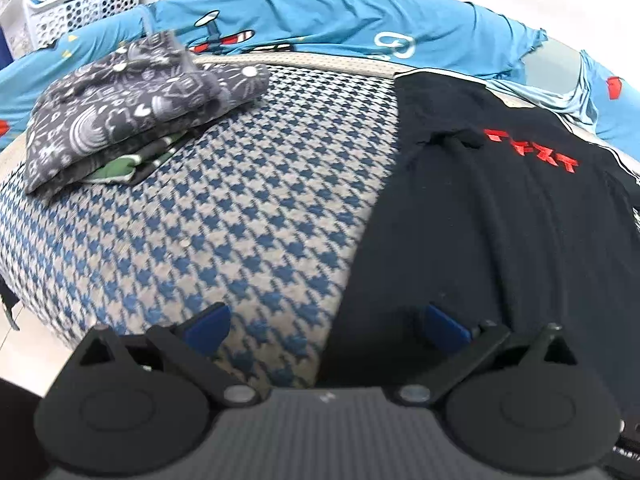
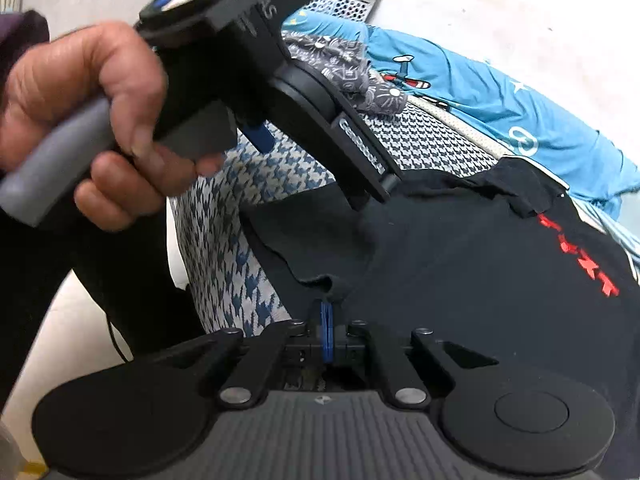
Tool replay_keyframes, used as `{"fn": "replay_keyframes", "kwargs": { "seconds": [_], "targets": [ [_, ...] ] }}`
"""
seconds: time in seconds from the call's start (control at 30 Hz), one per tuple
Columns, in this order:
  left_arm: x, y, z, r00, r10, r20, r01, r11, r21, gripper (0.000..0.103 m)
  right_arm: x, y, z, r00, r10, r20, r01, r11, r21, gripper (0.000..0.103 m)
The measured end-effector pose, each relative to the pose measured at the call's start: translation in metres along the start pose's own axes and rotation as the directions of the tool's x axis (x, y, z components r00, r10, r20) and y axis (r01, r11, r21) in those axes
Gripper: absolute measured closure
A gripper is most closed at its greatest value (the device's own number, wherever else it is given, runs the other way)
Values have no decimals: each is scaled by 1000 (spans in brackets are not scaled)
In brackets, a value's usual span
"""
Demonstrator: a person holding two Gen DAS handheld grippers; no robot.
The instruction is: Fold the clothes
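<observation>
Right gripper (image 2: 326,330) jaws pinching black shirt (image 2: 480,280) hem, left gripper (image 1: 326,326) jaws wide (empty), straddling its edge.

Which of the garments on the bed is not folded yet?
The black shirt with red lettering: it lies spread out, while the grey patterned garment sits folded on a stack.

Taking the mattress (image 1: 248,184) as my mark: the shirt (image 1: 500,220) lies spread on its right part, its near edge hanging over the front. The pile of folded clothes (image 1: 132,100) sits on its far left corner, well apart from the shirt. The bedsheet (image 1: 320,12) lies bunched along its far side. The basket (image 1: 80,4) stands beyond its far left corner, behind the sheet.
</observation>
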State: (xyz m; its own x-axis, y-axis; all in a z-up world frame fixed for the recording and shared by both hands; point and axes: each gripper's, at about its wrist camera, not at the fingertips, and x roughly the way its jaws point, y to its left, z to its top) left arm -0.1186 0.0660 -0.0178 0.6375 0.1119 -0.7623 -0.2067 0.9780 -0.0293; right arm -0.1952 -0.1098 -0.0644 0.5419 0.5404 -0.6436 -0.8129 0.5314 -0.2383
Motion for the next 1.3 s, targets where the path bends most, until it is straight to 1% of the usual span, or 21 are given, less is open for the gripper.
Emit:
{"fn": "replay_keyframes", "kwargs": {
  "seconds": [0.07,0.13,0.2,0.3,0.4,0.5,0.57,0.73,0.83,1.03,1.1,1.3],
  "targets": [
    [2,-2,4,1000,9,4,-9,1000,-1,0,-1,1,0,1000,-5,-4,5,1000,-22,99],
    [5,-1,9,1000,26,6,-26,1000,0,0,-4,3,0,1000,16,-14,-17,1000,-26,99],
    [8,1,13,999,43,8,-43,999,-1,0,-9,4,3,1000,21,5,-21,1000,-11,99],
    [15,6,19,999,52,0,-52,999,-8,0,-10,5,7,1000,15,26,-15,1000,-2,95],
    [22,9,24,999,44,-16,-44,999,1,0,-7,7,10,999,1,40,-1,1000,-1,91],
    [28,9,30,999,34,-23,-33,999,23,0,-4,9,14,998,-13,55,13,1000,0,86],
    [30,8,34,999,34,-22,-33,998,47,0,-2,10,16,998,-22,64,22,1000,1,80],
    [35,5,40,1000,21,-22,-20,997,77,0,8,18,18,999,-21,49,23,999,-47,79],
    [36,8,40,1000,7,-23,-5,998,68,0,8,21,16,998,-58,36,61,994,-89,79],
    [36,15,40,1000,-8,-22,9,999,46,0,8,23,7,995,-99,17,101,982,-162,79],
    [36,17,41,1000,-14,-22,15,999,39,0,9,27,6,994,-112,18,113,971,-212,79],
    [38,25,42,1000,0,-22,0,999,33,0,16,37,14,994,-103,41,110,956,-271,79]
  ]
}}
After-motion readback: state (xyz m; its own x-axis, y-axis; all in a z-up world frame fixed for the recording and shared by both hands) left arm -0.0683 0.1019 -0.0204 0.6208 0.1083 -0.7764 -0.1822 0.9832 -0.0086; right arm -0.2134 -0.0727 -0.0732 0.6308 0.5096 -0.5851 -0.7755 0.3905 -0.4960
